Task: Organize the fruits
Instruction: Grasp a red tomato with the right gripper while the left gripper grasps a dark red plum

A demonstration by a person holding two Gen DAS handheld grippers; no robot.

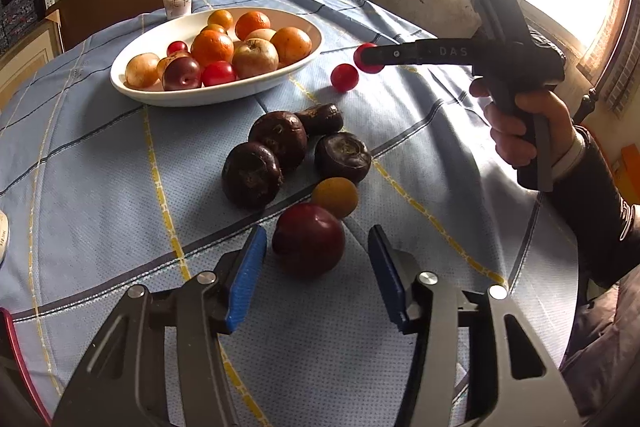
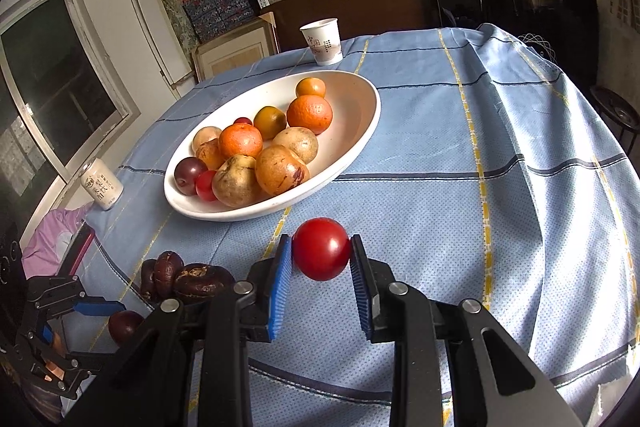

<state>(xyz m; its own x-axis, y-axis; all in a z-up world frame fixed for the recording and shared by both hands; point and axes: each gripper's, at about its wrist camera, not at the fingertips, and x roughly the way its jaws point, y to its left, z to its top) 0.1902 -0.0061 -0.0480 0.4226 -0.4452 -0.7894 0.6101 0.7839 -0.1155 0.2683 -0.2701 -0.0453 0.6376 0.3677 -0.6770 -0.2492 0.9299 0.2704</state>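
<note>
Sideways, right gripper (image 2: pixel 321 259) pinching round cherry tomato (image 2: pixel 321 248); left gripper (image 1: pixel 316 253) spread around plum (image 1: pixel 308 239).

Left gripper (image 1: pixel 316 255) straddling dark plum (image 1: pixel 308 239), white bowl (image 1: pixel 120 75) of fruit beyond, right gripper (image 1: pixel 370 58) pinching red fruit (image 1: pixel 362 65)

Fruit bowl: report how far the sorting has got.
Done: the white bowl already holds oranges, apples, plums and small red fruits. In hand: the right tongs grip a cherry tomato; the left tongs straddle a dark plum, pads not touching. Left: a second cherry tomato, a small orange fruit and four dark water chestnuts.
</note>
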